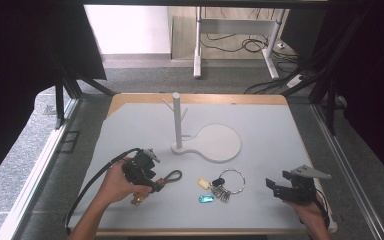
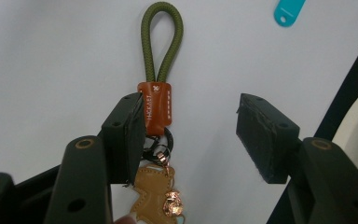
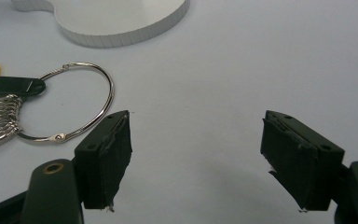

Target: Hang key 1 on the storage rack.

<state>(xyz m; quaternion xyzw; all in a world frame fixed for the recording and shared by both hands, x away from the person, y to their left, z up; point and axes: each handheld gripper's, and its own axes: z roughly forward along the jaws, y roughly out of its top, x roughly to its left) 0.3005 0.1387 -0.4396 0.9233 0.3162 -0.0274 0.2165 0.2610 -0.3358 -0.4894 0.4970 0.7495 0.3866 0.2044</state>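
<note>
An olive rope-loop keychain [image 2: 163,46] with an orange leather clasp [image 2: 154,105] and a tan leather charm [image 2: 153,196] lies flat on the grey mat. My left gripper [image 2: 191,135] is open over it, and its left jaw rests against the clasp. From above, that gripper [image 1: 156,181] sits at the front left with the rope loop [image 1: 173,175] poking out to its right. My right gripper [image 3: 196,158] is open over bare mat, just right of a large metal key ring [image 3: 74,102]. In the high view it [image 1: 278,181] is at the front right.
A white peg stand [image 1: 177,120] rises from a rounded white base [image 1: 220,144] mid-table. The key ring [image 1: 231,181] carries several keys [image 1: 221,193], a black tag [image 3: 14,86] and a yellow tag [image 1: 203,183]. A blue tag [image 1: 206,198] lies beside it.
</note>
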